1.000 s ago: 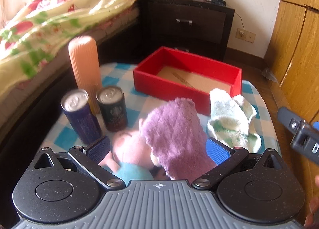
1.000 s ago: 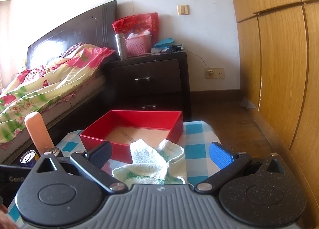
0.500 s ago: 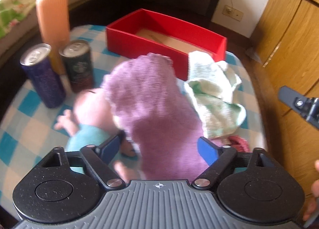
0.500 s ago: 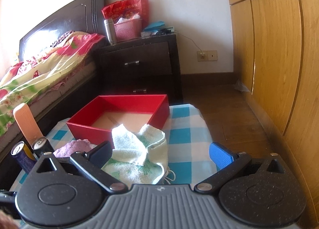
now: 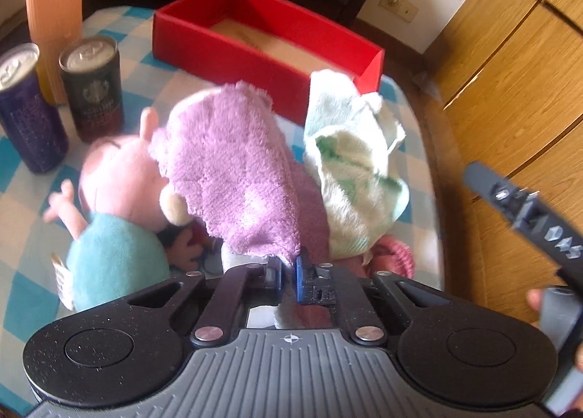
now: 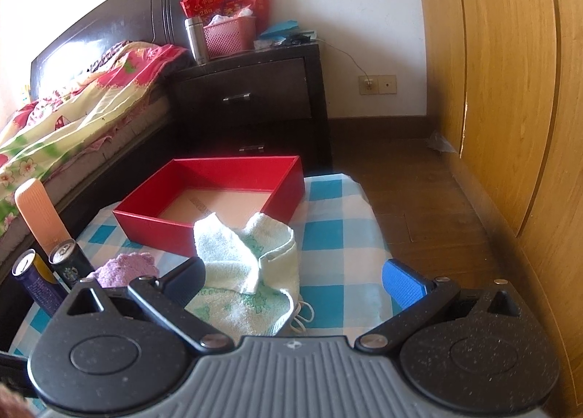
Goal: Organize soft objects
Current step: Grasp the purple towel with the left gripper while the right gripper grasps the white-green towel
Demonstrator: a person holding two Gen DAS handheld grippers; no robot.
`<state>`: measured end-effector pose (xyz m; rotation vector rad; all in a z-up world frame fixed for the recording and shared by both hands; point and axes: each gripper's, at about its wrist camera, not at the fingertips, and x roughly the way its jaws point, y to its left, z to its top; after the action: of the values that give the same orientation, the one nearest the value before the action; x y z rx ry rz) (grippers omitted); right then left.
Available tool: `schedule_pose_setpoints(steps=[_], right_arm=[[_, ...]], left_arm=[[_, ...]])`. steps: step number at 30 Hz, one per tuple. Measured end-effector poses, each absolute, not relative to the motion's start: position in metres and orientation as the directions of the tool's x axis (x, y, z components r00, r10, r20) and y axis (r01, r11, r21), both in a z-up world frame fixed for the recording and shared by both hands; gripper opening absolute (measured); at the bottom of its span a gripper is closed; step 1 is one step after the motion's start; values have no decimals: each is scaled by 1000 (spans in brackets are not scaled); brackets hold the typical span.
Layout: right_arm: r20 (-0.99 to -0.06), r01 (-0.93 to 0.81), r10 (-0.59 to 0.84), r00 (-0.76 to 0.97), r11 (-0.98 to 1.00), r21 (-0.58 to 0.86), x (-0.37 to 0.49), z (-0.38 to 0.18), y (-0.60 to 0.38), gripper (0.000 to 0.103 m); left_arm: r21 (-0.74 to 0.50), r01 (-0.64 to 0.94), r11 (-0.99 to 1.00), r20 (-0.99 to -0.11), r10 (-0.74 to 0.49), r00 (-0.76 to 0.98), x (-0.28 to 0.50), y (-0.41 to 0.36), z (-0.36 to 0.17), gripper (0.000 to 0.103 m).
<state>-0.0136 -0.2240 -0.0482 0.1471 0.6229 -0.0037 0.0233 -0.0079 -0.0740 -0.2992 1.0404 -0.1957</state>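
My left gripper (image 5: 288,268) is shut on the near edge of a purple towel (image 5: 233,170) that lies on the checked table. A pink pig plush in a teal shirt (image 5: 116,199) lies just left of it. A pale green towel (image 5: 349,170) is bunched to its right, in front of the empty red box (image 5: 269,39). My right gripper (image 6: 295,279) is open and empty, above the pale green towel (image 6: 247,272), with the red box (image 6: 215,199) beyond. The purple towel also shows in the right wrist view (image 6: 124,267).
Two drink cans (image 5: 91,86) (image 5: 25,108) and an orange ribbed bottle (image 5: 51,6) stand at the table's left. A pink knit item (image 5: 393,254) peeks from under the green towel. A bed (image 6: 73,115), dark nightstand (image 6: 251,97) and wooden wardrobe (image 6: 510,90) surround the table.
My left gripper moved down and forward to the purple towel and closed on its near edge. My right gripper drew back and rose a little, still open.
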Motion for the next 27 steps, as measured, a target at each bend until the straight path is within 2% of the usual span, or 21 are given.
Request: schedule_pose_setpoints(steps=[6, 14, 18, 22, 24, 25, 26, 27], right_arm=[[-631, 26, 59, 773, 992, 125, 11, -53, -216, 85], [-694, -10, 26, 720, 1000, 27, 45, -78, -188, 85], [-735, -31, 54, 676, 999, 44, 58, -90, -185, 85], [-787, -17, 76, 612, 996, 84, 73, -106, -184, 84], [-808, -3, 134, 574, 987, 161, 78, -113, -191, 66], [-814, 6, 177, 553, 976, 216, 80, -117, -196, 44], [-817, 12, 222, 532, 963, 270, 82, -120, -200, 33], [-816, 19, 246, 523, 954, 299, 83, -122, -204, 31]], left_arm=[[-440, 35, 898, -746, -386, 543, 20, 15, -45, 1], [-573, 92, 815, -614, -500, 611, 8, 35, -7, 1], [-604, 116, 788, -560, -524, 642, 9, 39, 10, 1], [-600, 121, 791, -549, -517, 657, 14, 40, 18, 1], [-582, 121, 804, -553, -501, 665, 15, 39, 19, 1], [-577, 124, 808, -555, -499, 666, 15, 39, 18, 1], [-577, 125, 807, -556, -500, 664, 16, 38, 17, 1], [-581, 121, 805, -559, -502, 659, 16, 39, 15, 2]])
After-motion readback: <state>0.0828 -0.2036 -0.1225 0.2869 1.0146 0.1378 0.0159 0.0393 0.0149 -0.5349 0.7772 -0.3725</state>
